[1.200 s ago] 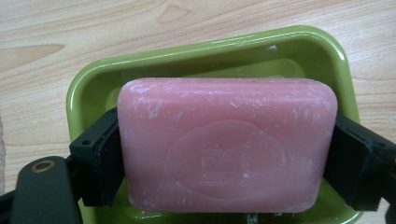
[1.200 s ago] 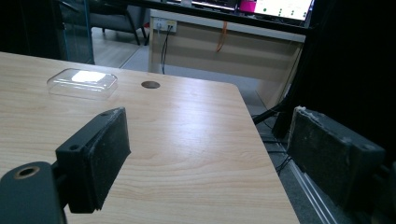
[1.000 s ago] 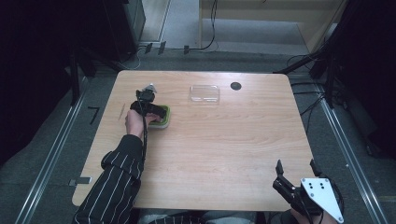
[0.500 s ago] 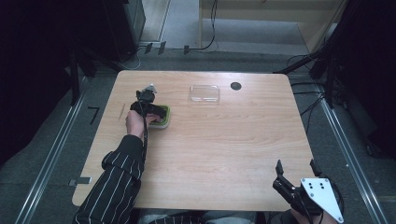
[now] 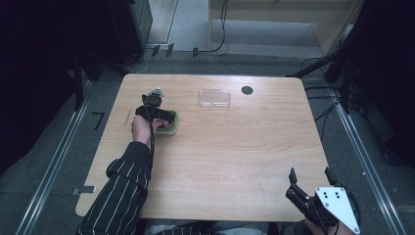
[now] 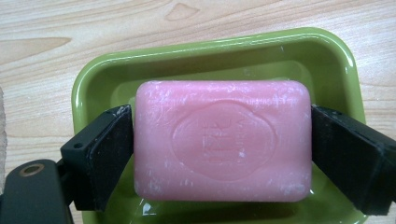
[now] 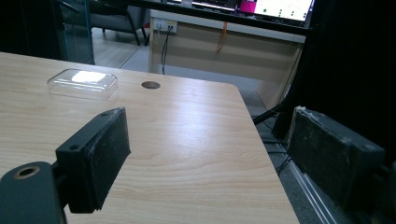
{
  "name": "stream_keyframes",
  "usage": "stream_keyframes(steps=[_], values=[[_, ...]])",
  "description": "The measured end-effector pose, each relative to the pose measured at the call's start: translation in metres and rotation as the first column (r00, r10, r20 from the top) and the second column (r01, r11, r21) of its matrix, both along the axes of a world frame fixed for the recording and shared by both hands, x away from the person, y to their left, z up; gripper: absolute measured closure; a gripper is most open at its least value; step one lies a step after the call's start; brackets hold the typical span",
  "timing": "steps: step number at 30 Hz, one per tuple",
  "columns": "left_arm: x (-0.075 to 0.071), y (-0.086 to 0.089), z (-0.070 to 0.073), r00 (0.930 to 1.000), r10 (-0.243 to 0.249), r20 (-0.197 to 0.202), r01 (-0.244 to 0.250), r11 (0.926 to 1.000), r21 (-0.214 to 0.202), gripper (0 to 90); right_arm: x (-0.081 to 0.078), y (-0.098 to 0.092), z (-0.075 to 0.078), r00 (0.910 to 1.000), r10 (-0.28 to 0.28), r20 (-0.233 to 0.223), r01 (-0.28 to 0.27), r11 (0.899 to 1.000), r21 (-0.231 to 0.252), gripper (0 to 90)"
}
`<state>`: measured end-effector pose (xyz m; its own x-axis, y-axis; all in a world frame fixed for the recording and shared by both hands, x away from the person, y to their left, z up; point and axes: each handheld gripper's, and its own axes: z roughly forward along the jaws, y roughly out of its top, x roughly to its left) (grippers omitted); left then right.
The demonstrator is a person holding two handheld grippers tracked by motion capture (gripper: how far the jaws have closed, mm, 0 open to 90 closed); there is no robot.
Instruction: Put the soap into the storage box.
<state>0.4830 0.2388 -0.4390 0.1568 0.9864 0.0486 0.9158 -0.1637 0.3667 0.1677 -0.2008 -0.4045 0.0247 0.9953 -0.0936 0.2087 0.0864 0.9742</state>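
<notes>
- wooden table [image 5: 220,161]: pale wood top, seen whole in the high view; it carries every item listed below.
- striped sleeve [image 5: 122,191]: the person's left forearm, entering from the bottom edge of the high view and reaching toward the far left part of the table.
- right gripper [image 5: 311,188]: held at the near right corner of the table, over its edge; in the right gripper view [image 7: 205,154] its two black jaws stand wide apart with nothing between them, so it is released.
- left gripper [image 5: 159,115]: held over the green dish at the far left of the table; in the left gripper view [image 6: 219,149] its jaws press on the two short ends of the soap, so it is clenched on the soap.
- clear lid [image 5: 214,98]: transparent, lying on the table's far middle, well apart from the dish.
- green soap dish [image 6: 93,79]: rounded rectangular tray resting on the table, directly under the left gripper.
- pink soap [image 6: 223,140]: rounded bar with an embossed emblem on top, lying within the dish's outline; whether it touches the dish floor cannot be told.
- dark round hole [image 5: 247,90]: set in the table just beside the clear lid, on its right.
</notes>
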Motion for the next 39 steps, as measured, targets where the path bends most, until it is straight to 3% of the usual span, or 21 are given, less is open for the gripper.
stream_keyframes(steps=[6,14,28,39], values=[[-0.005,0.004,0.007,0.9999,0.002,0.014,-0.002,0.9999,-0.013,7.9,0.0,0.0,0.0,1.0,-0.001,0.002,0.001,1.0,-0.002,12.8],[-0.019,0.007,0.019,0.9995,-0.027,0.017,0.027,0.9996,0.001,4.1,0.0,0.0,0.0,1.0,0.0,0.0,0.0,1.0,0.0,12.8],[-0.041,0.01,0.024,0.9969,-0.074,-0.025,0.075,0.9968,0.027,2.4,0.0,0.0,0.0,1.0,0.0,0.001,0.0,1.0,0.0,12.8],[-0.066,0.012,0.026,0.9935,-0.109,-0.034,0.11,0.993,0.042,1.5,0.0,0.0,0.0,1.0,0.0,0.0,0.0,1.0,0.001,12.8]])
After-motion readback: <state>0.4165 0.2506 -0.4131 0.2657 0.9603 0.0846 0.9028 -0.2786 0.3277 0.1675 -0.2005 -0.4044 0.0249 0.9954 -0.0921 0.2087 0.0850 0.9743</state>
